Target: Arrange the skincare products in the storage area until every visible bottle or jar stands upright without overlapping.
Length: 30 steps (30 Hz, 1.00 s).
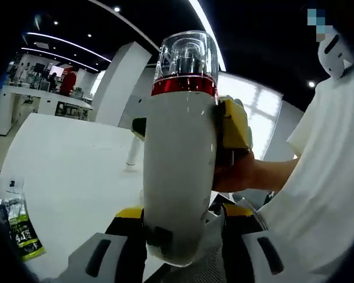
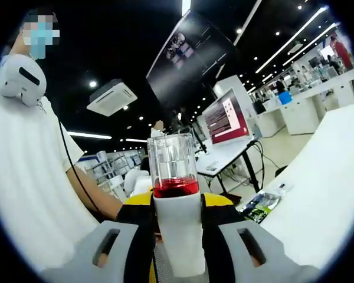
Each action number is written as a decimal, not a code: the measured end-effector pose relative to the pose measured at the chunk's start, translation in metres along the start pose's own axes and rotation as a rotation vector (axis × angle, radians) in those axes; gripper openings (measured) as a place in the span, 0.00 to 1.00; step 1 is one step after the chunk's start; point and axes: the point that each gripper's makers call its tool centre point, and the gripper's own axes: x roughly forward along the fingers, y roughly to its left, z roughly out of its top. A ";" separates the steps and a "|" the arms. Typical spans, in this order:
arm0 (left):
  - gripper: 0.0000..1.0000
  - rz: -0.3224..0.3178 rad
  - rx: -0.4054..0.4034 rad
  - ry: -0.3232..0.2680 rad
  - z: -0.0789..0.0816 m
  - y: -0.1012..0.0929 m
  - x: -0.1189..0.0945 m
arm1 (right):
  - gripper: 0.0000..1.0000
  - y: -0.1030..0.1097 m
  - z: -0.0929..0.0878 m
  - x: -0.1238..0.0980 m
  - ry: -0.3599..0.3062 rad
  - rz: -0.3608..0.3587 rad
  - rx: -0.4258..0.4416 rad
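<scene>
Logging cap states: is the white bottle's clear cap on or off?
On: the clear cap sits atop the white bottle, above its red band.

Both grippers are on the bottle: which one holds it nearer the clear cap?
The right gripper: it clamps the white bottle just below the red band; the left gripper holds the base end.

One white bottle point(image 1: 180, 171) with a red ring and a clear cap is seen. Two grippers are counted, the left gripper point(image 1: 180, 236) and the right gripper point(image 2: 178, 236). One white table point(image 1: 76, 171) and one small green packet point(image 1: 20, 227) are seen.
</scene>
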 end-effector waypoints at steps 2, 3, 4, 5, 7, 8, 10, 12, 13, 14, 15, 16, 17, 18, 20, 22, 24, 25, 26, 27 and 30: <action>0.45 -0.002 0.007 -0.008 0.002 0.000 -0.001 | 0.27 0.002 -0.001 0.001 0.000 0.011 0.007; 0.44 -0.004 0.008 -0.010 0.002 0.000 -0.001 | 0.27 0.003 -0.002 0.001 0.005 0.013 0.007; 0.41 -0.007 0.006 -0.016 0.003 0.000 -0.002 | 0.27 0.003 -0.003 0.002 0.010 0.016 0.005; 0.38 -0.009 0.006 -0.024 0.005 0.000 -0.003 | 0.27 0.004 -0.004 0.002 0.016 0.020 0.005; 0.37 -0.016 0.009 -0.031 0.006 -0.002 -0.004 | 0.27 0.006 -0.007 0.003 0.028 0.026 0.003; 0.37 -0.019 0.012 -0.027 0.005 -0.003 -0.003 | 0.27 0.006 -0.008 0.003 0.029 0.028 0.004; 0.36 -0.024 0.039 -0.021 0.004 -0.004 -0.004 | 0.27 0.007 -0.009 0.003 0.035 0.031 0.007; 0.36 -0.028 0.028 -0.015 0.003 -0.004 -0.003 | 0.27 0.007 -0.010 0.003 0.035 0.033 0.016; 0.36 -0.031 0.025 -0.013 0.003 -0.004 -0.004 | 0.27 0.006 -0.010 0.003 0.035 0.033 0.020; 0.36 -0.032 0.023 -0.010 0.002 -0.004 -0.004 | 0.27 0.006 -0.010 0.003 0.037 0.032 0.023; 0.36 -0.032 0.020 -0.010 0.002 -0.004 -0.004 | 0.27 0.006 -0.011 0.003 0.041 0.030 0.025; 0.35 -0.034 0.009 -0.003 0.001 -0.004 -0.004 | 0.27 0.006 -0.011 0.003 0.044 0.030 0.029; 0.35 -0.032 0.006 0.000 0.001 -0.004 -0.004 | 0.27 0.005 -0.012 0.004 0.047 0.030 0.033; 0.35 -0.028 0.003 0.006 0.000 -0.004 -0.004 | 0.27 0.005 -0.012 0.004 0.049 0.029 0.037; 0.35 -0.020 -0.010 0.023 -0.003 -0.003 -0.005 | 0.27 0.003 -0.015 0.005 0.055 0.026 0.053; 0.35 -0.011 -0.010 0.033 -0.005 -0.002 -0.005 | 0.27 0.003 -0.017 0.005 0.056 0.022 0.067; 0.34 -0.004 -0.012 0.036 -0.006 -0.001 -0.006 | 0.28 0.002 -0.017 0.005 0.051 0.023 0.075; 0.34 0.002 -0.011 0.036 -0.005 -0.001 -0.006 | 0.28 0.002 -0.017 0.004 0.046 0.025 0.082; 0.34 0.008 -0.013 0.041 -0.006 -0.001 -0.006 | 0.28 0.001 -0.018 0.004 0.044 0.023 0.092; 0.34 0.010 -0.019 0.046 -0.007 0.000 -0.006 | 0.28 0.001 -0.018 0.004 0.045 0.021 0.096; 0.34 0.042 -0.002 0.069 -0.011 0.004 -0.006 | 0.29 0.001 -0.022 0.005 0.057 0.009 0.095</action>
